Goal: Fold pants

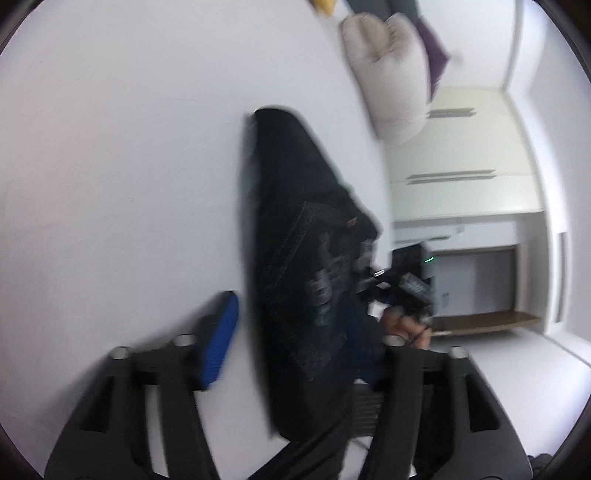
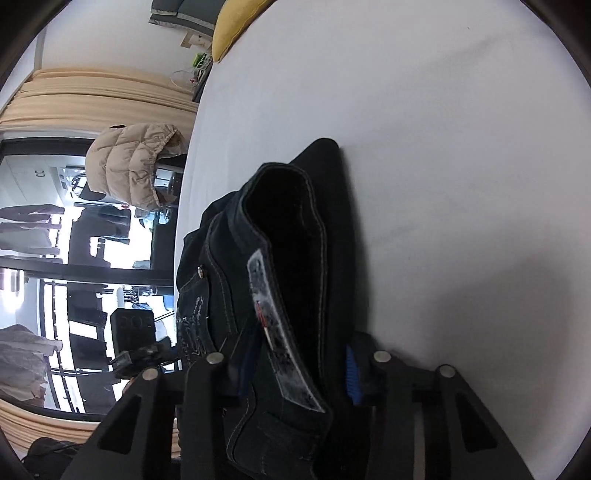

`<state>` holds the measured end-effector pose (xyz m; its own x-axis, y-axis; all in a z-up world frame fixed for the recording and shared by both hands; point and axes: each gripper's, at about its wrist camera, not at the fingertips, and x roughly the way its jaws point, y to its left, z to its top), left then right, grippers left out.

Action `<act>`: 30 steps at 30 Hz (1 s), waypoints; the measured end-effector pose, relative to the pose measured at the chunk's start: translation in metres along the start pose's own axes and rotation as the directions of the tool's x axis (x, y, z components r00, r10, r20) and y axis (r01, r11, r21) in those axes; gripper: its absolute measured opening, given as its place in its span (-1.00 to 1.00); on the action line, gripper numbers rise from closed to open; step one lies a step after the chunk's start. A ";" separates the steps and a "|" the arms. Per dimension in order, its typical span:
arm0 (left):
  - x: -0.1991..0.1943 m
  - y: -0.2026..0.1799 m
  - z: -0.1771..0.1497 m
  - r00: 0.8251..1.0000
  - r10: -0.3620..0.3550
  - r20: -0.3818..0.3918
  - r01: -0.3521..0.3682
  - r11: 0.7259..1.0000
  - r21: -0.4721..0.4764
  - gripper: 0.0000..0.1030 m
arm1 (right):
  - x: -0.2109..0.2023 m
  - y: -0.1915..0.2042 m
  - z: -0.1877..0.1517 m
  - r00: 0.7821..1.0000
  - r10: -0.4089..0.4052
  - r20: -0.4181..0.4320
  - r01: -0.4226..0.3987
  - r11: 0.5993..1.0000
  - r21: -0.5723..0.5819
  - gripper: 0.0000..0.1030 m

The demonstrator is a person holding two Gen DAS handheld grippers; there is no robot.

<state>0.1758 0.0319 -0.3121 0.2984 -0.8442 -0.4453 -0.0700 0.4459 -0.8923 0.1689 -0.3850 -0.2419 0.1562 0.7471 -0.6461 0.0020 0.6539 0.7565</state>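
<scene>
Dark denim pants (image 1: 295,236) lie in a folded bundle on a white bed (image 1: 110,155), the waistband end nearest both cameras. In the right wrist view the waistband gapes open, showing pale stitching, a metal button (image 2: 200,272) and a worn label (image 2: 273,325) inside.

The left gripper (image 1: 295,339) has its jaws spread, the pants between them; its blue pad (image 1: 218,339) on the picture's left stands clear of the denim with white sheet showing in the gap, so nothing is gripped there. The other finger is hidden behind the cloth.

The right gripper (image 2: 295,369) straddles the waistband. A blue pad (image 2: 352,373) sits just beside the fabric on the picture's right, but whether the jaws press on it cannot be told.

Beyond the pants, a beige pillow (image 1: 388,74) lies at the bed's edge. A yellow cushion (image 2: 232,26) rests at the far end, and a tan puffer jacket (image 2: 129,162) hangs beside the bed.
</scene>
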 end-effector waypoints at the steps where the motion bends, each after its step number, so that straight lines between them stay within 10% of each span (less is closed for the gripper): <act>1: -0.001 -0.003 0.002 1.000 -0.012 0.002 0.012 1.000 0.003 0.25 | 0.000 0.000 0.000 1.000 -0.002 0.001 0.002 1.000 -0.002 -0.19; 7: 0.027 -0.009 0.015 0.999 0.000 -0.050 0.002 0.999 0.036 0.30 | 0.001 0.001 0.001 1.000 -0.001 0.005 0.001 1.000 0.001 -0.20; 9: 0.036 -0.011 0.020 0.997 0.041 -0.063 -0.040 0.999 0.028 -0.25 | 0.001 0.003 0.000 1.000 -0.008 0.012 0.008 1.000 -0.001 -0.25; 15: 0.051 -0.028 0.025 0.989 0.127 -0.077 -0.122 0.990 0.073 -0.60 | -0.004 0.018 -0.006 0.996 -0.072 0.054 0.074 0.997 -0.037 -0.52; 22: 0.025 -0.073 0.041 0.988 0.155 -0.020 -0.150 0.974 0.168 -0.67 | -0.015 0.076 -0.007 0.982 -0.156 0.109 0.172 0.974 -0.149 -0.63; 30: -0.028 -0.115 0.136 0.961 0.251 0.115 -0.275 0.917 0.291 -0.66 | 0.009 0.148 0.064 0.983 -0.084 0.164 0.120 0.968 -0.221 -0.64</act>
<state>0.3049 0.0447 -0.1874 0.3784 -0.6651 -0.6438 0.1308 0.7270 -0.6741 0.2336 -0.2888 -0.1295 0.3155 0.6597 -0.6821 -0.1978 0.7488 0.6326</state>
